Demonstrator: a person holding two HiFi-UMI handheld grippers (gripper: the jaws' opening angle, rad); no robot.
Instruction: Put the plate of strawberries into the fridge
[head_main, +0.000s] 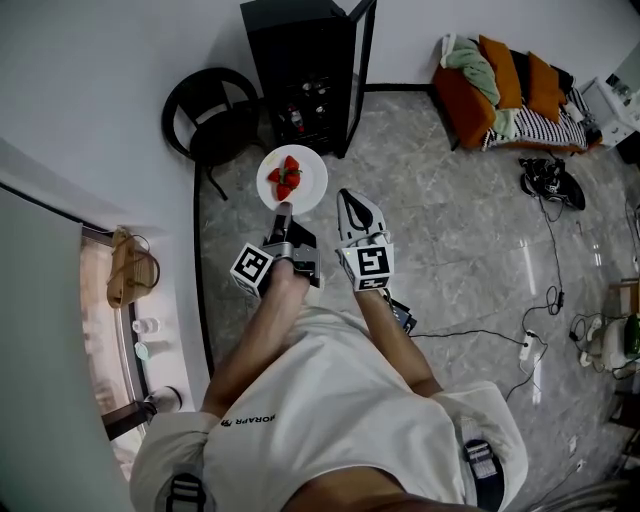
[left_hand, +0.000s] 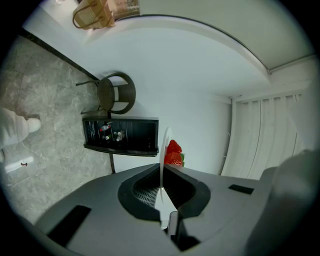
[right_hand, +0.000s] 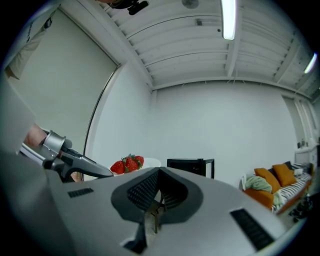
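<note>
A white plate (head_main: 308, 180) with red strawberries (head_main: 287, 177) is held above the floor in front of the black fridge (head_main: 298, 75). My left gripper (head_main: 283, 210) is shut on the plate's near rim. In the left gripper view the plate (left_hand: 163, 150) stands edge-on between the jaws of the left gripper (left_hand: 161, 172), with the strawberries (left_hand: 173, 153) beyond and the fridge (left_hand: 120, 135) behind. My right gripper (head_main: 347, 199) hangs just right of the plate, shut and holding nothing. In the right gripper view, the right gripper (right_hand: 159, 171) shows the strawberries (right_hand: 127, 163) to its left and the fridge (right_hand: 190, 165) ahead.
The fridge door (head_main: 361, 70) stands open to the right, with bottles (head_main: 296, 119) on a lower shelf. A black round chair (head_main: 207, 112) stands left of the fridge. An orange sofa (head_main: 505, 85) lies at the far right, and cables (head_main: 545, 290) run across the marble floor.
</note>
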